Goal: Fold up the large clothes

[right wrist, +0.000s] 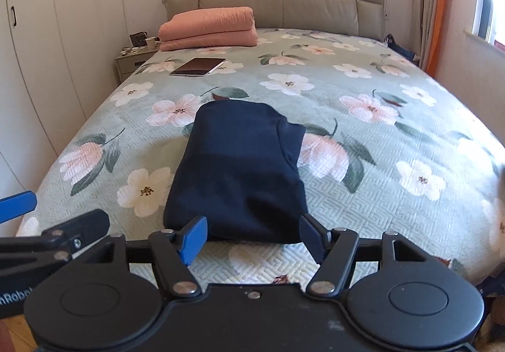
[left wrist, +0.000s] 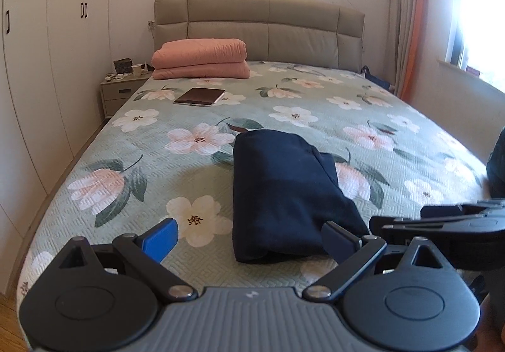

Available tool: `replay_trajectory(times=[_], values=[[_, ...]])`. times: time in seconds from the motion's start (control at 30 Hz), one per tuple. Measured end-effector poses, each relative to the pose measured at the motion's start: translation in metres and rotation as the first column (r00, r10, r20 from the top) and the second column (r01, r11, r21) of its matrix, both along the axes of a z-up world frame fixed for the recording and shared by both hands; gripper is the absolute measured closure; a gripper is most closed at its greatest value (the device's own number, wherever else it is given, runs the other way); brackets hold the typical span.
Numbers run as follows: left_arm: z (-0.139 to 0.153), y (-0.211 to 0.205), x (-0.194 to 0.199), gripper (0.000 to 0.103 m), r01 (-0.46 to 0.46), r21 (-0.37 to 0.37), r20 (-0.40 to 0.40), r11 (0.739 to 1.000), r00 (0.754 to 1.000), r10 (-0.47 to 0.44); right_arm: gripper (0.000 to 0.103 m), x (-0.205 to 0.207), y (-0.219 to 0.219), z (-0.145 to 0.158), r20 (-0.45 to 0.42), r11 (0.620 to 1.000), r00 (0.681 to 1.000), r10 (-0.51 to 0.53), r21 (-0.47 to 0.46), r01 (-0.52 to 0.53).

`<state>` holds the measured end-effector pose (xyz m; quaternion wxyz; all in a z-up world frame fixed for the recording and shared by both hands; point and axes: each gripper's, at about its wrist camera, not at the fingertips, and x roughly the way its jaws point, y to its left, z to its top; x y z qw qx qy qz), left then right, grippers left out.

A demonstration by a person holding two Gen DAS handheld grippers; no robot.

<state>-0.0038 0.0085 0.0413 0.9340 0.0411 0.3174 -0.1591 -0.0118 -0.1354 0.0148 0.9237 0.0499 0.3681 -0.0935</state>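
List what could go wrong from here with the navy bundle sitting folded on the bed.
1. The navy bundle looks puffy, with a flap bulging on its right side; it may spring open.
2. Both tools, left and right, are open at its near edge; nudging it could undo the fold.
3. Sliding it far forward could reach the tablet.

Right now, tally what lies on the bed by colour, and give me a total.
Navy: 1, the folded garment
Pink: 1, the folded quilt
Dark: 1, the tablet
Total: 3, all on the floral bedspread
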Motion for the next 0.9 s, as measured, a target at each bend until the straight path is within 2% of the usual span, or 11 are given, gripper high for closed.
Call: replay_trajectory(times=[0.5,0.9], values=[[-0.0001,-0.0012,-0.0009,0.004,-0.009,0.012,-0.026,1.0,1.0,0.01,0.025,-0.0007,0.0032,0.0039,-0.009,1.0,1.0,-0.002,-0.002,0.001],[0.0018,0.0,-0.0043,0.004,-0.013,0.012,-0.033,1.0,0.999,0.014,0.024,-0.002,0.0008,0.0036,-0.026,0.999,1.0,-0.014,0.035,0.015]])
